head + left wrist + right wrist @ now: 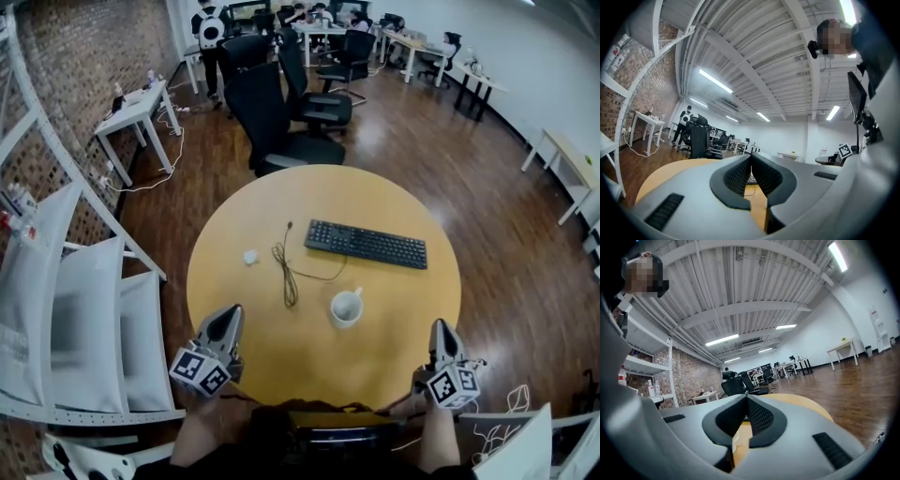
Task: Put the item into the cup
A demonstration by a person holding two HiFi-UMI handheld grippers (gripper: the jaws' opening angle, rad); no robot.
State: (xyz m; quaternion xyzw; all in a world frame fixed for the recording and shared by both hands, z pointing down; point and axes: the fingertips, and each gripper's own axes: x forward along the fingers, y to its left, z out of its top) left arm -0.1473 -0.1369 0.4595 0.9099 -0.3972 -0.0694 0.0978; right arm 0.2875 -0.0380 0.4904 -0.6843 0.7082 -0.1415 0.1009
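A white cup (pixel 346 307) stands upright near the middle of the round yellow table (pixel 281 356). A small white item (pixel 250 256) lies on the table to the cup's far left. My left gripper (pixel 229 315) hovers at the table's near left edge, well short of the item. Its jaws are shut with nothing between them, as the left gripper view (pixel 751 158) also shows. My right gripper (pixel 442 327) is at the near right edge, to the right of the cup. It is shut and empty, and its pads meet in the right gripper view (pixel 746 398).
A black keyboard (pixel 366 244) lies behind the cup. A thin dark cable (pixel 287 274) runs between the item and the cup. Black office chairs (pixel 277 127) stand beyond the table. White shelving (pixel 80 309) lines the left side.
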